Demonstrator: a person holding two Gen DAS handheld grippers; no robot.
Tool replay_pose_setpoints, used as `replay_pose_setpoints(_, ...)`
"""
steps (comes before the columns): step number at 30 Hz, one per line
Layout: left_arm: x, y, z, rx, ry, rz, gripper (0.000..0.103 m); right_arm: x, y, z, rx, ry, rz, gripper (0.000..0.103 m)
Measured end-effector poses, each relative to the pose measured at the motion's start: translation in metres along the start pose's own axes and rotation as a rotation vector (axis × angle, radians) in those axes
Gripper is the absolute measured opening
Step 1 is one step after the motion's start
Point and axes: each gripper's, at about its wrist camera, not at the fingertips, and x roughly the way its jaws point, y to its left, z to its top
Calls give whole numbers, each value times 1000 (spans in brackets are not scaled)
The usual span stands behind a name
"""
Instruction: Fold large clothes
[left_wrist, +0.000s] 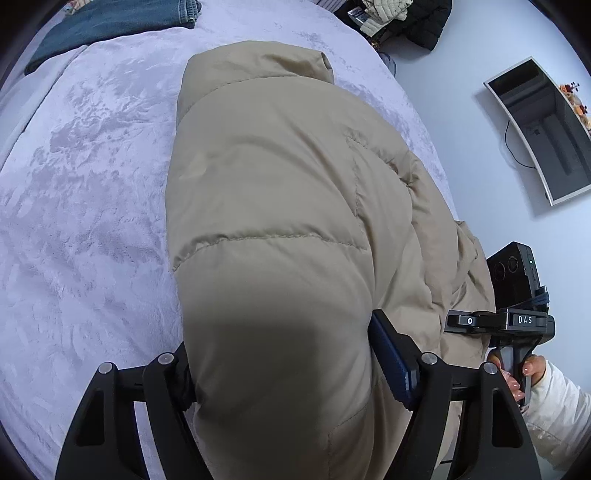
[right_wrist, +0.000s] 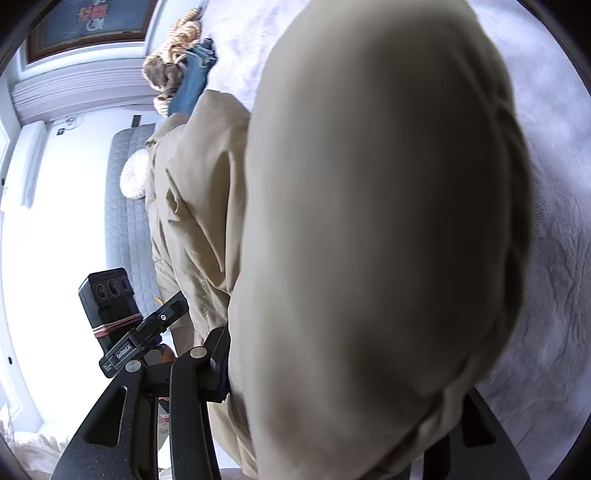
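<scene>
Here the left gripper has its jaws closed on a thick padded fold of the beige puffer jacket, whose long axis runs from 6 toward 12 o'clock across the lilac bedspread. At 3 o'clock, the right gripper likewise pinches a bulging fold of the jacket; both hands are equally near the hem end. Its body reads "DAS" in the left view; the left one's reads "GenRobot.AI".

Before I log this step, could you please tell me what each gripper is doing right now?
Left gripper: closed on the beige puffer jacket.
Right gripper: closed on the same jacket.
</scene>
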Motion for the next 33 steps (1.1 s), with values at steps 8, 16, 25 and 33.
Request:
replay_pose_setpoints(8,-57,30,7,-44,-91,-6,78,18,65,10,-107,12,10,51)
replay_pose_setpoints(16,-106,127,70,-72,-176,26,78,103,146,41,-204,-17,10,51)
replay_pose_setpoints(25,-84,258,120,-95,-166,183,78,234,190,82,-220,-23,-81,50)
replay_pose_setpoints(33,-80,274,117,-82,-186,210,83,213,172,92,-124,-68,-208,59)
